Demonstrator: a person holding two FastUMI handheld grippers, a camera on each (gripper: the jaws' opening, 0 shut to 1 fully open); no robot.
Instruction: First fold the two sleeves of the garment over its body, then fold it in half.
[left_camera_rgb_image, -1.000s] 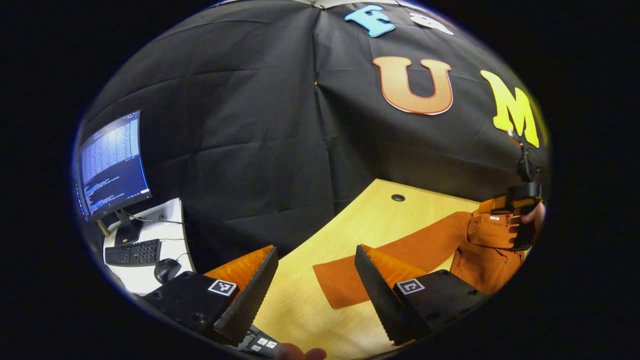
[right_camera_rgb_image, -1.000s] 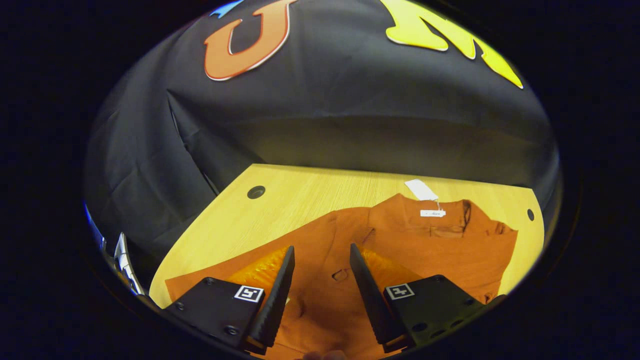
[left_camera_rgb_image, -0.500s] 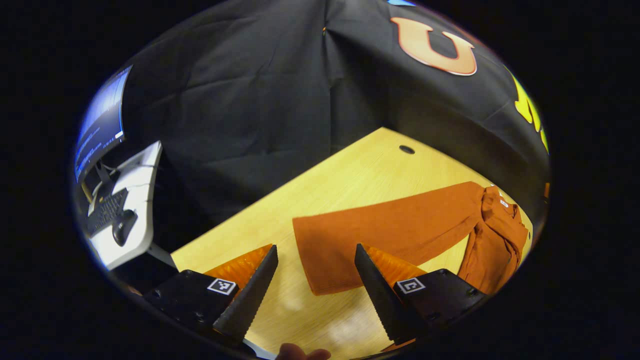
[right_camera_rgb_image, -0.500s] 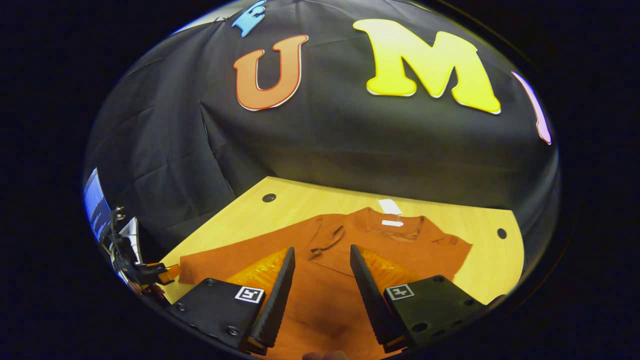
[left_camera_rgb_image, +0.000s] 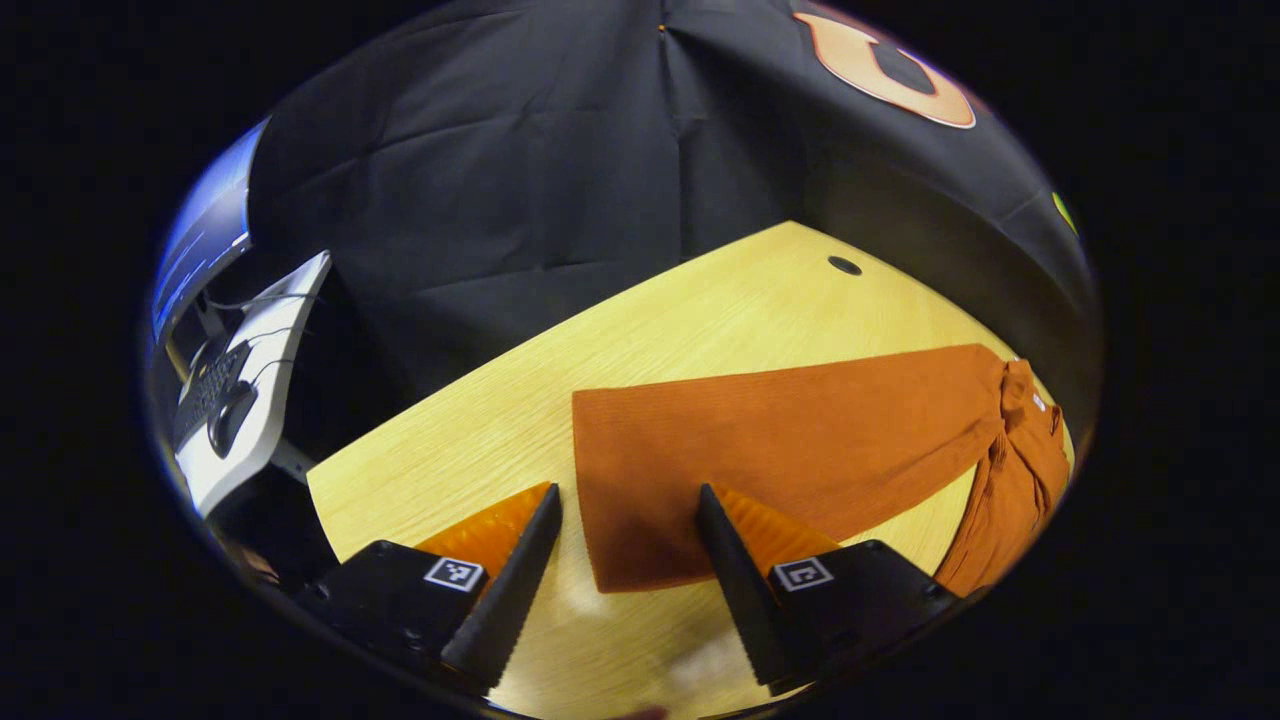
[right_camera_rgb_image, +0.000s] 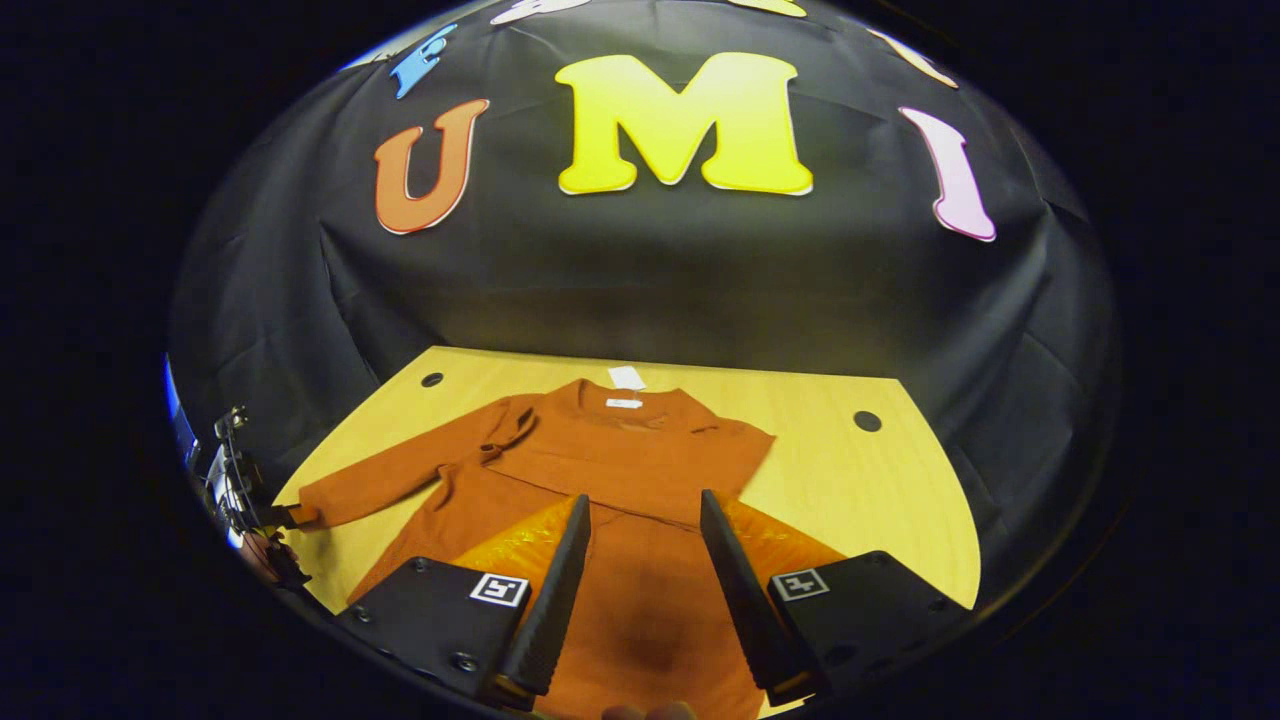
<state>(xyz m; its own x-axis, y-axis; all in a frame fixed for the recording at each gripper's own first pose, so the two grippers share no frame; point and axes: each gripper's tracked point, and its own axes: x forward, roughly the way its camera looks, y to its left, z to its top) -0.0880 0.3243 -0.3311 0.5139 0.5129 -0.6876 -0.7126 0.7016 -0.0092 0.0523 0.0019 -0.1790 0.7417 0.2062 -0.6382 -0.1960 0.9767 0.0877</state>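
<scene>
A rust-orange long-sleeved garment (right_camera_rgb_image: 620, 470) lies flat on the wooden table (right_camera_rgb_image: 850, 480), collar toward the wall, with a white tag at the neck. One sleeve is folded across its chest. The other sleeve (left_camera_rgb_image: 780, 440) stretches out flat to the side. My left gripper (left_camera_rgb_image: 625, 560) hovers open just above that sleeve's cuff end (left_camera_rgb_image: 620, 530), one finger on each side of the cuff corner. In the right gripper view the left gripper (right_camera_rgb_image: 255, 515) sits by that cuff. My right gripper (right_camera_rgb_image: 640, 570) is open over the lower body of the garment, holding nothing.
The table (left_camera_rgb_image: 640, 330) has round cable holes (left_camera_rgb_image: 845, 265) near its far corners. Black cloth walls close in behind it. A white side desk (left_camera_rgb_image: 255, 400) with keyboard, mouse and monitor stands beyond the table's left end.
My left gripper has dropped down and forward toward the outstretched sleeve's cuff. My right gripper has pulled back and up from the collar area, so the whole garment now shows.
</scene>
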